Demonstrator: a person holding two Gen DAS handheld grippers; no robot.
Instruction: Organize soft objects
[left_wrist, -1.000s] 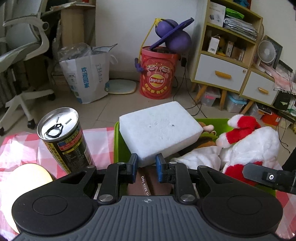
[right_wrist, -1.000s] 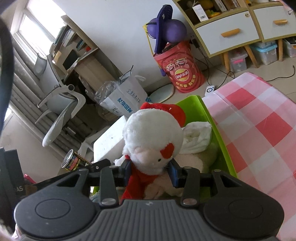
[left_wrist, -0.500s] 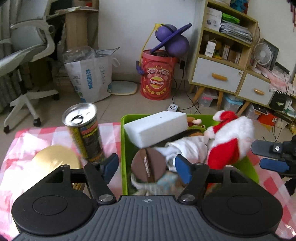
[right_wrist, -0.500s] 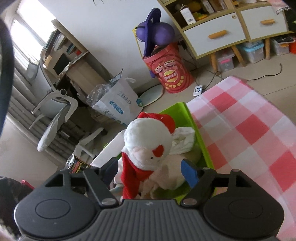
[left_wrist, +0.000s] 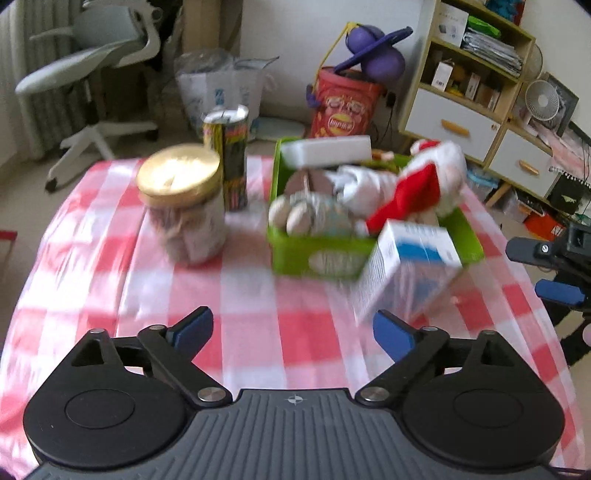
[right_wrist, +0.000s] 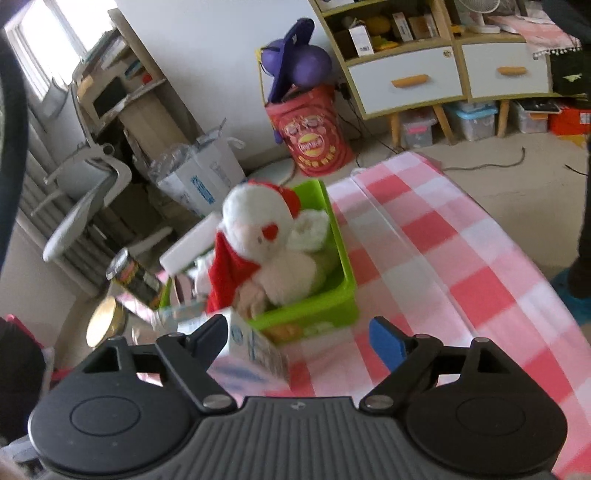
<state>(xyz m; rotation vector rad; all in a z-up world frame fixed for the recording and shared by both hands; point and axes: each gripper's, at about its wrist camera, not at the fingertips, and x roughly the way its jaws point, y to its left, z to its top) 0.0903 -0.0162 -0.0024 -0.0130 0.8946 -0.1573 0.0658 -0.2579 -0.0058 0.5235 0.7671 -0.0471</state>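
- With both tools spread and empty, the step in hand reads as a withdrawal from the bin; done well, each gripper clears the rim without brushing the piled toys or the box standing in front.
- Left gripper: blue pads wide apart, nothing between them, held low over the checked cloth, well short of the bin.
- Right gripper: jaws likewise splayed, holding nothing; seen at the right edge of the left view, beside the bin's right end.
- Blue-and-white carton: tilted, just in front of the bin; whether it touches the bin cannot be told. Nearest obstacle.
- Green bin: holds the Santa plush, a white foam block lying across the back, and other soft items too blurred to name.
- Glass jar, gold lid, and tall can: upright, left of the bin, apart from it.
- Pose: left tool level, facing the bin squarely; right tool rolled, viewing it obliquely.
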